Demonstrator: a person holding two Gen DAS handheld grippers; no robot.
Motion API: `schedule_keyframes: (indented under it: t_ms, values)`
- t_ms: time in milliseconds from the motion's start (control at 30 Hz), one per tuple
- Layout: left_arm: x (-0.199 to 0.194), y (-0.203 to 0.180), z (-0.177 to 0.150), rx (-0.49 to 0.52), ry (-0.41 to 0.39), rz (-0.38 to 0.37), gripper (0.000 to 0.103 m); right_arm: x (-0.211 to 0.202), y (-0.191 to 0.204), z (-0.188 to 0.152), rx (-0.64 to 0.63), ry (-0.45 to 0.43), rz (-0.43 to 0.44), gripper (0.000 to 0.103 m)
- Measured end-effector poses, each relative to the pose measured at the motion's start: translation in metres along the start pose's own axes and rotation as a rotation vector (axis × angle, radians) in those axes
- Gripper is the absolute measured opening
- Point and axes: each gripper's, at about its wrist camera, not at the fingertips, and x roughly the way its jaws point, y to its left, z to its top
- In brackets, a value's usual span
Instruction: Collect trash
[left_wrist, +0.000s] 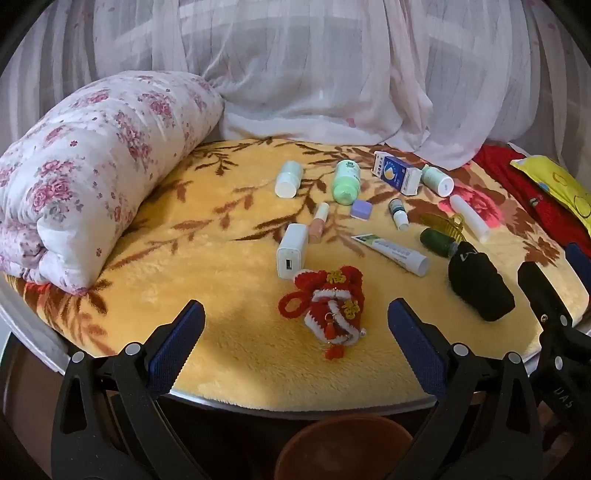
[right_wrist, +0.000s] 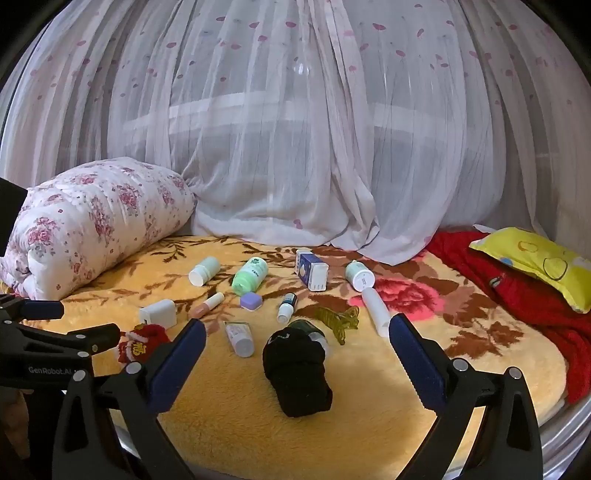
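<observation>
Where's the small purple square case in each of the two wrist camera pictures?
Left wrist: the purple case lies above centre, just below the green bottle.
Right wrist: purple case left of centre, below the same green bottle.
Shared landmark: the blue-and-white box, up and right of it.

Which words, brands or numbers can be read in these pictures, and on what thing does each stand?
"GenRobot.AI": on the left gripper, side of its black body, end partly cut.
"UAS": on the right gripper's body at the left view's edge.
Gold sign on the red knitted pouch: unreadable.
Print on blue box, tube, green bottle: too small.
</observation>
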Motion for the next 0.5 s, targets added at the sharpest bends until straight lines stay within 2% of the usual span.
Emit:
schedule_keyframes:
  t_ms: [500]
  values:
    - [0.0060, 0.0051, -0.0042, -0.021, 0.022, -0.008, 0.097, 0.0007, -0.0003, -0.0012, -0.015, 0.004, 0.002, 0.098]
